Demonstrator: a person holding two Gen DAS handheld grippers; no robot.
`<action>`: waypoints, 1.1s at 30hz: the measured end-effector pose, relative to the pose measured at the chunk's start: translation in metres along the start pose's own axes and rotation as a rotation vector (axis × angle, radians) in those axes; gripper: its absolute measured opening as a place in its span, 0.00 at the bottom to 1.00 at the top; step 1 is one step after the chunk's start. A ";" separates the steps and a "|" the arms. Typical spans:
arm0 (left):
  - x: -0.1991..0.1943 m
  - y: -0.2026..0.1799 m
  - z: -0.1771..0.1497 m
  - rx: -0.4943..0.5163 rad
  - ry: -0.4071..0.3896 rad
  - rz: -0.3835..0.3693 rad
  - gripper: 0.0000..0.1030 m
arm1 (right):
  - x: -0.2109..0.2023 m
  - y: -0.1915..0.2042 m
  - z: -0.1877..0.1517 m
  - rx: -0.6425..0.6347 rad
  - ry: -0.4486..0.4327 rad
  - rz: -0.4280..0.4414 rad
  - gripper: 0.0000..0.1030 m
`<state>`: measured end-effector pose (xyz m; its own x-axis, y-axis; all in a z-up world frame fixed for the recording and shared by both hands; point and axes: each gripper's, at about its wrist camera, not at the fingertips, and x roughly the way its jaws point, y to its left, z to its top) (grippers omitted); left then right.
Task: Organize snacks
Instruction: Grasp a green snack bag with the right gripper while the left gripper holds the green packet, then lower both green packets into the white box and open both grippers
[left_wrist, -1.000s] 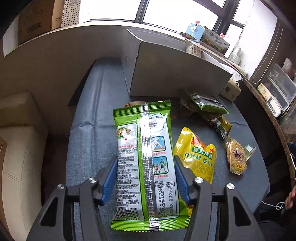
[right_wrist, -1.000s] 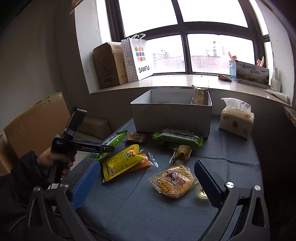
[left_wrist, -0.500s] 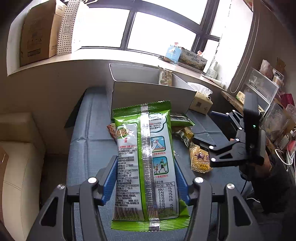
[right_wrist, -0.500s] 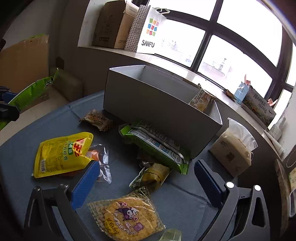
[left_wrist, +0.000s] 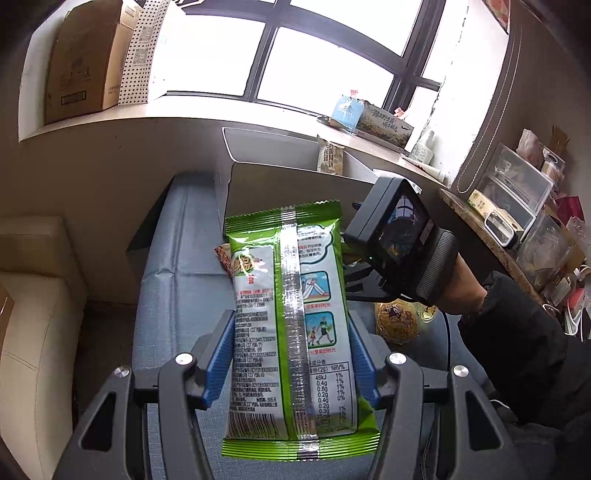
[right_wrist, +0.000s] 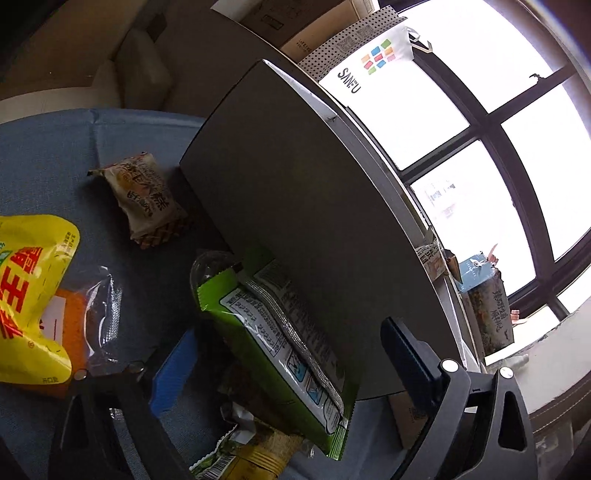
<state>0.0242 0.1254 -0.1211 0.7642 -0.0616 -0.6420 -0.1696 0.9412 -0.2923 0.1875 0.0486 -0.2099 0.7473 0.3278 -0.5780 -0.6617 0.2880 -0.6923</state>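
On the blue-grey tablecloth (left_wrist: 177, 280) under a bright window, my left gripper (left_wrist: 291, 365) clamps a green snack pack (left_wrist: 291, 314), its back showing an NRV% table, the grey box (left_wrist: 295, 184) at twelve o'clock. My right gripper (right_wrist: 291, 369) gapes around another green packet (right_wrist: 273, 339) against the box wall; a SANFU bag (right_wrist: 365, 70) stands beyond

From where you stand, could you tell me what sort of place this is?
Probably a lived-in home or small office corner: a blue-clothed table by a large window, cardboard boxes on the sill, clear storage drawers alongside.
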 end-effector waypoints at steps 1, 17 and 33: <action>0.000 0.000 0.000 -0.002 0.001 -0.001 0.60 | 0.004 0.001 0.001 -0.013 0.022 0.000 0.43; -0.003 -0.001 0.003 -0.019 -0.025 -0.010 0.60 | -0.082 -0.086 -0.022 0.351 -0.083 0.086 0.12; 0.024 -0.042 0.130 0.076 -0.225 -0.019 0.60 | -0.139 -0.207 -0.044 0.959 -0.353 0.332 0.12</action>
<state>0.1301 0.1276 -0.0322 0.8877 -0.0118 -0.4603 -0.1134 0.9633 -0.2433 0.2228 -0.0963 -0.0050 0.5633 0.7169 -0.4109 -0.7148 0.6722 0.1928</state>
